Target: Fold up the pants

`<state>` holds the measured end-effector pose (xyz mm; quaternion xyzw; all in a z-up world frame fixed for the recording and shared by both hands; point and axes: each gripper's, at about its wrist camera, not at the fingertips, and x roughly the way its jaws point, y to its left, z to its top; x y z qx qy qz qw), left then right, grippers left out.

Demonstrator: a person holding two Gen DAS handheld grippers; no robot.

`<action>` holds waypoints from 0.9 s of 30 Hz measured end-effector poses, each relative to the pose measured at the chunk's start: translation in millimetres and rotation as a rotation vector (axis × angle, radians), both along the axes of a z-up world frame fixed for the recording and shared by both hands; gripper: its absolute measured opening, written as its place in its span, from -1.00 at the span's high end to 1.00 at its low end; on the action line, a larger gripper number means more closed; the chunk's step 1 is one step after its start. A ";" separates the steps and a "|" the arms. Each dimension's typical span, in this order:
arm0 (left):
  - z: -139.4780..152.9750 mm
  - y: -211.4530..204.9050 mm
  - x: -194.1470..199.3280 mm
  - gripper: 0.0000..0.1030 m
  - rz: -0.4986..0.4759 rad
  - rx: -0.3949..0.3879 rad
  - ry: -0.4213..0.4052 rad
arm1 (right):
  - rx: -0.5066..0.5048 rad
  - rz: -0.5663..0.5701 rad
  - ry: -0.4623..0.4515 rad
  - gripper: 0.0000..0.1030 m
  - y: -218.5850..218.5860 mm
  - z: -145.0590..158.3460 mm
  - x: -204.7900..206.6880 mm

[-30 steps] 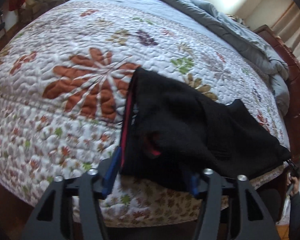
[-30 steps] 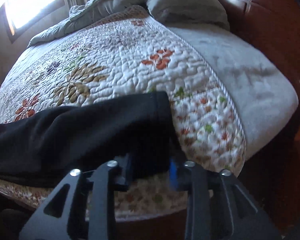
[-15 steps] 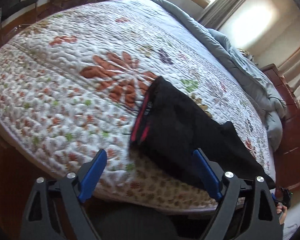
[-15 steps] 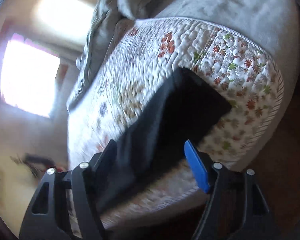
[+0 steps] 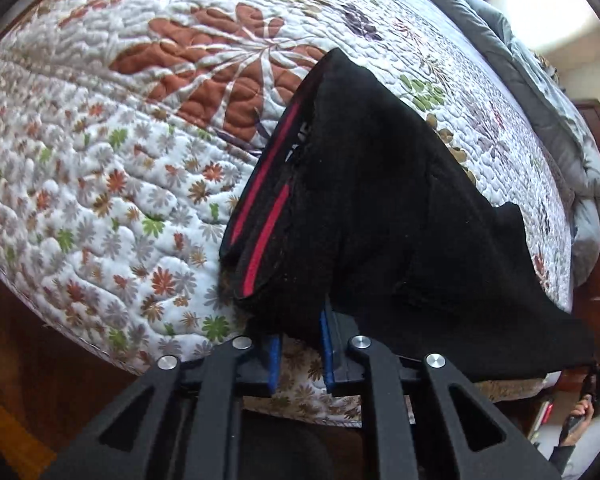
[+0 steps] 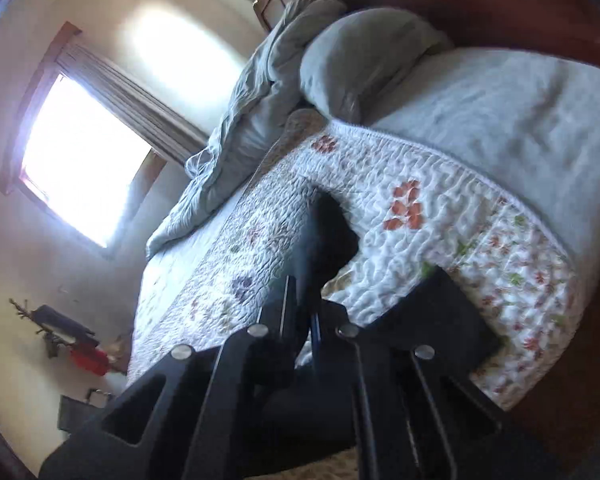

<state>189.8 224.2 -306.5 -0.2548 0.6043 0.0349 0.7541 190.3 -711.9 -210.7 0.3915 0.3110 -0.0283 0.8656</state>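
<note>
1. Half a second ago the left tool (image 5: 300, 350) stood wide open with its blue pads either side of the waistband end of the pants (image 5: 380, 216). Now its blue pads are drawn close together and pinch the near edge of the black cloth, just below the red stripe (image 5: 266, 216).
2. The right tool (image 6: 304, 320) was also spread open half a second ago. Now its jaws stand nearly together, with a thin fold of the pants (image 6: 324, 236) running up between them; it appears to be clamped on that cloth, though the view is tilted and somewhat blurred.
3. The pants lie on the floral quilt (image 5: 120, 168) of the bed, along its near edge, with the waistband toward the left tool and the leg end toward the right one. The grey duvet (image 6: 252, 120) and pillow (image 6: 364, 56) are well apart from them, at the head of the bed.
4. Judged from this, the grasp stage is complete: both ends are held, so the next fold can probably begin by lifting and carrying one end toward the other.
5. The likely risk is an uneven pinch that catches only one layer, which would let the fold skew.
</note>
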 end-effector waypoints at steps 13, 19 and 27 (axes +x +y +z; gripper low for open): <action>-1.7 0.2 -0.6 0.66 -0.078 0.012 -0.026 | 0.308 -0.075 0.211 0.15 -18.6 -139.9 -24.2; 9.3 6.0 -12.9 0.74 -0.023 0.001 -0.020 | 0.246 -0.049 0.176 0.92 -10.8 -111.7 -24.9; 3.3 12.9 -9.3 0.70 -0.031 -0.029 0.037 | 0.077 -0.015 0.335 0.15 0.4 -116.0 -26.2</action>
